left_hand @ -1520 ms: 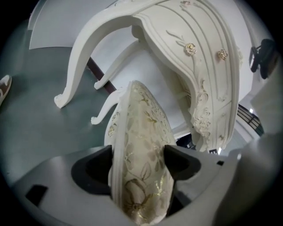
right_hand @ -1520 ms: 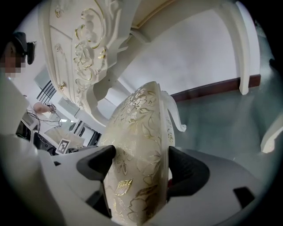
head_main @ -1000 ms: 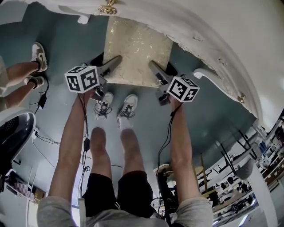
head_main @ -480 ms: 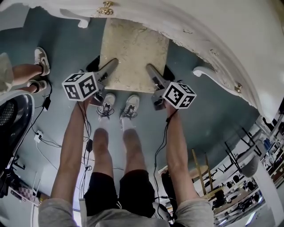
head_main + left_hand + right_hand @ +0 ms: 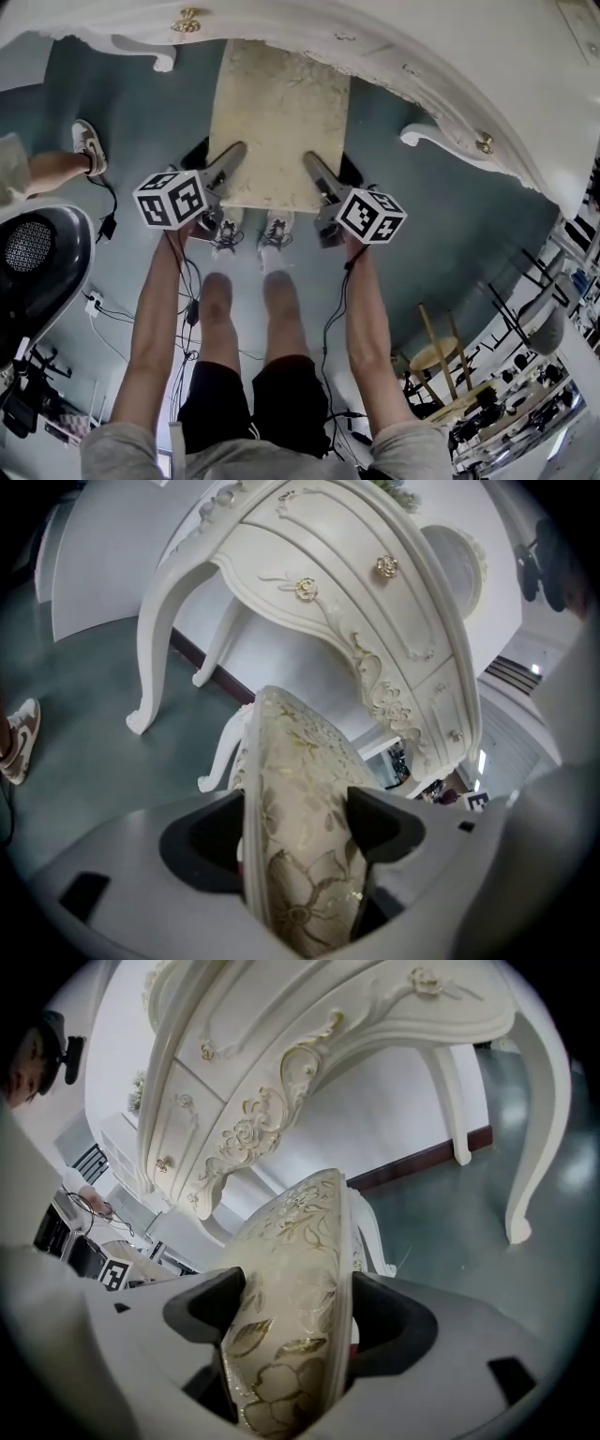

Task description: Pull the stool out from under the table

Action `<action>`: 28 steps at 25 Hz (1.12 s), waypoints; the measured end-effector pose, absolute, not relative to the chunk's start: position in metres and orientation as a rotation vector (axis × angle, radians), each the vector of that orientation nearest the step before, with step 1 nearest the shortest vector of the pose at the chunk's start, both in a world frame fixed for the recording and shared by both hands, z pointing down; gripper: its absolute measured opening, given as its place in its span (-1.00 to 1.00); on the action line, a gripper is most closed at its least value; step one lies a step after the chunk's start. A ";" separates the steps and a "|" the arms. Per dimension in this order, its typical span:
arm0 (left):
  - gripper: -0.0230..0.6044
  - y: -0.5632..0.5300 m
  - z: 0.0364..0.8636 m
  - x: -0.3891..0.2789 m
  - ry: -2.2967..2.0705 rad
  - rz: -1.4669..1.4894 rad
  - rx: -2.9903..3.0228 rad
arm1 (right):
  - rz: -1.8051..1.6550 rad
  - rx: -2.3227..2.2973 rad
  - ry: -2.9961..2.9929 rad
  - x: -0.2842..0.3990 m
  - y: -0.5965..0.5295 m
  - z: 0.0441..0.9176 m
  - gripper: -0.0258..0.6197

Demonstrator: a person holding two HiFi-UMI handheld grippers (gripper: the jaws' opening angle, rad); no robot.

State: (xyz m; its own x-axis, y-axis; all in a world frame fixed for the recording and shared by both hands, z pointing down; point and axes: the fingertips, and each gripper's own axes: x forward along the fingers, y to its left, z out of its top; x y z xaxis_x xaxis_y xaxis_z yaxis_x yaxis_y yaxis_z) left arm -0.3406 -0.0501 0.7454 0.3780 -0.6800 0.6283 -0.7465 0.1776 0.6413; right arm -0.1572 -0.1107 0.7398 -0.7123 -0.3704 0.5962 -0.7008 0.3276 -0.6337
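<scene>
One cream, gold-floral cushioned stool (image 5: 279, 112), far edge under the ornate white table (image 5: 422, 56). Left gripper (image 5: 228, 159) and right gripper (image 5: 314, 167) both clamp the seat's near edge.

- No words, numbers or brand names are readable in any view.
- The left marker cube (image 5: 172, 199) and right marker cube (image 5: 371, 215) carry only black-and-white square patterns.
</scene>
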 end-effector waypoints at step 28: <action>0.17 -0.051 0.703 -0.131 -0.893 0.399 1.872 | 1.516 1.655 -2.102 0.059 -0.008 0.699 0.28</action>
State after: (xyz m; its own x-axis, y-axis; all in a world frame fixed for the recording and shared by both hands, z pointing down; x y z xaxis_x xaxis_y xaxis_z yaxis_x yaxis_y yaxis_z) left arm -0.1307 -0.0507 0.7034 0.6752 -0.4058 0.6160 -0.7296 -0.2445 0.6387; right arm 0.0589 -0.0082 0.6990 -0.4192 -0.7020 0.5757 -0.7679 -0.0642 -0.6374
